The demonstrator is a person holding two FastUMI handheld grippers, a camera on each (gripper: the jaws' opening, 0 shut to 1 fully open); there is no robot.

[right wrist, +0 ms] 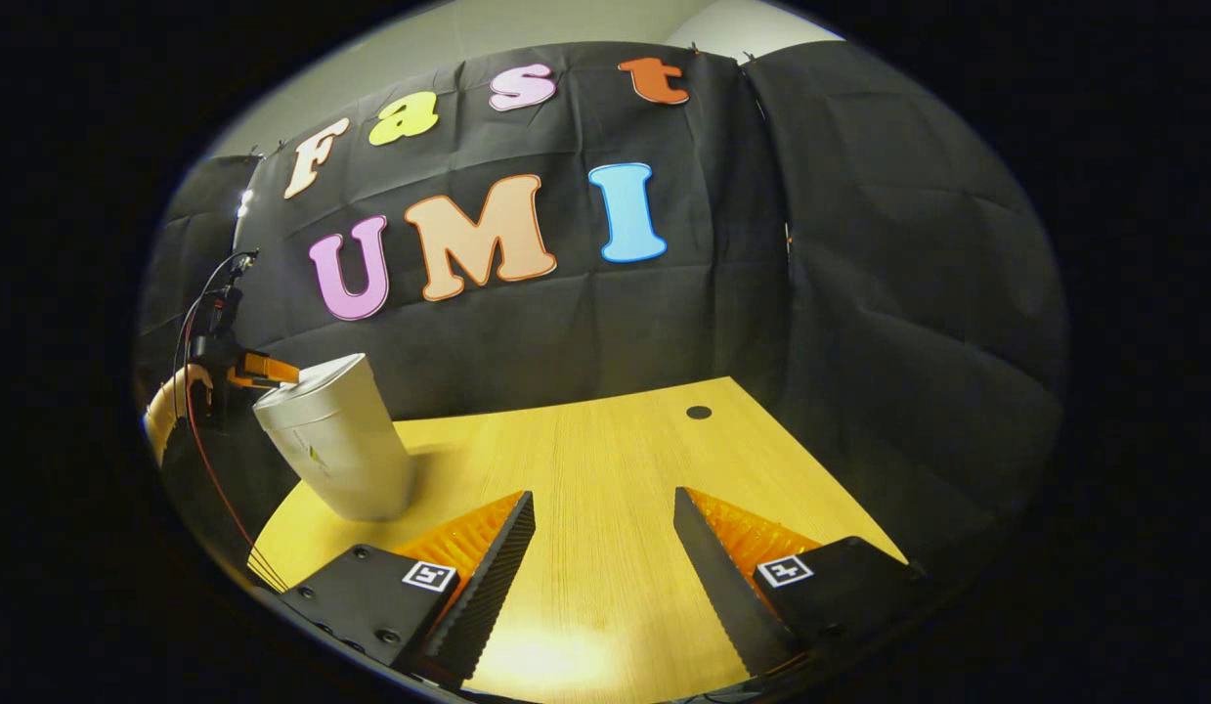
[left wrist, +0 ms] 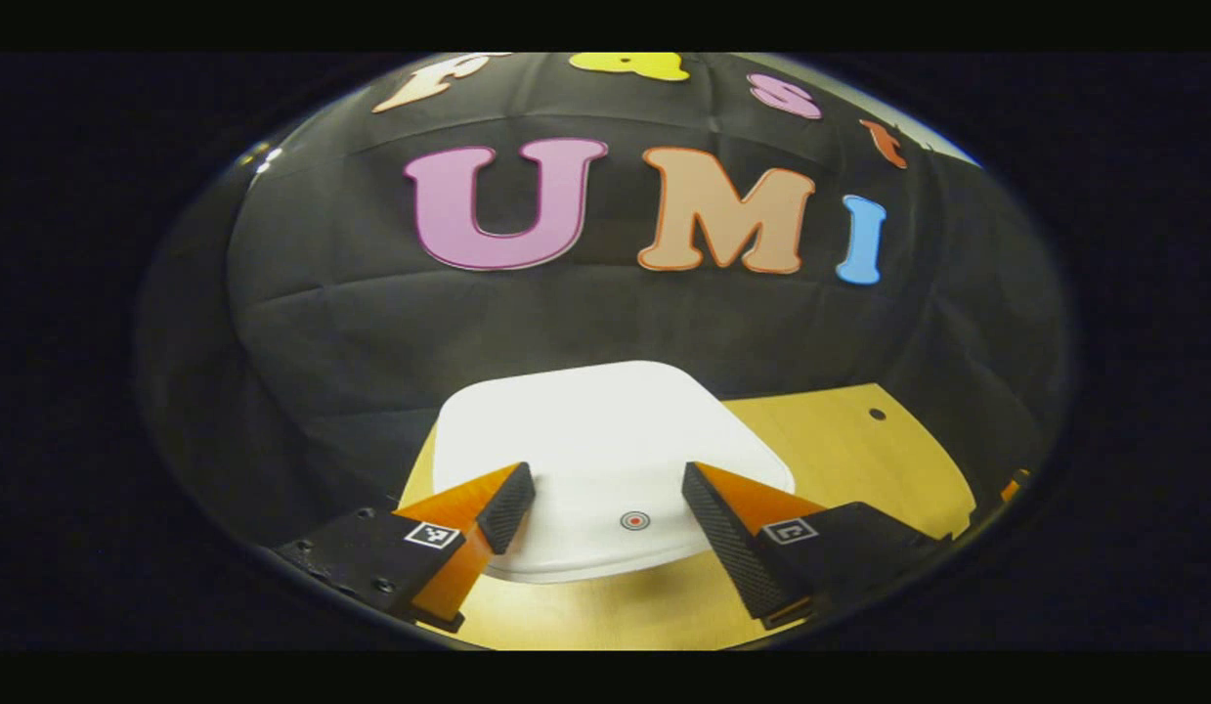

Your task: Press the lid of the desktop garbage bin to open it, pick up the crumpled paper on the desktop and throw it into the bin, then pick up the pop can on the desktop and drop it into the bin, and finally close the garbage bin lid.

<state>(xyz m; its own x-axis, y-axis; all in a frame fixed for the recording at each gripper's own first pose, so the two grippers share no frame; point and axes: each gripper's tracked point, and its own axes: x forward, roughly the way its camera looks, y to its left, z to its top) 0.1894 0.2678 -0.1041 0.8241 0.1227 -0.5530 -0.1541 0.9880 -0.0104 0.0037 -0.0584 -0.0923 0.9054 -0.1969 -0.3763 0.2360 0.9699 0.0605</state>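
**Left gripper view: tongs above closed bin lid, press step pending**

Left gripper view. The left tongs (left wrist: 608,508) stand wide open and hold nothing. Between the two fingers lies the white lid (left wrist: 605,440) of the bin, closed and flat. A small round mark (left wrist: 634,520) sits on the lid near its 6 o'clock edge, just inside the right finger. Whether the fingers touch the lid cannot be told. The desk (left wrist: 840,450) shows beyond the lid at 3 o'clock.

Right gripper view. The right tongs (right wrist: 603,548) are likewise wide open and empty, over bare desk (right wrist: 605,450). The bin (right wrist: 336,440) stands at 9 o'clock on the desk edge, lid closed, well apart from these tongs. The left tongs (right wrist: 263,370) show at the bin's top, at its far side, with a hand (right wrist: 170,406) behind them.

Step in hand, as judged: step one, pressing the lid open. Nothing yet indicates release of the lid.

Next move calls for: a downward press on the lid, probably at the round mark, followed by a lift clear so that the lid can spring up. The right tongs are free to take up the paper afterwards.
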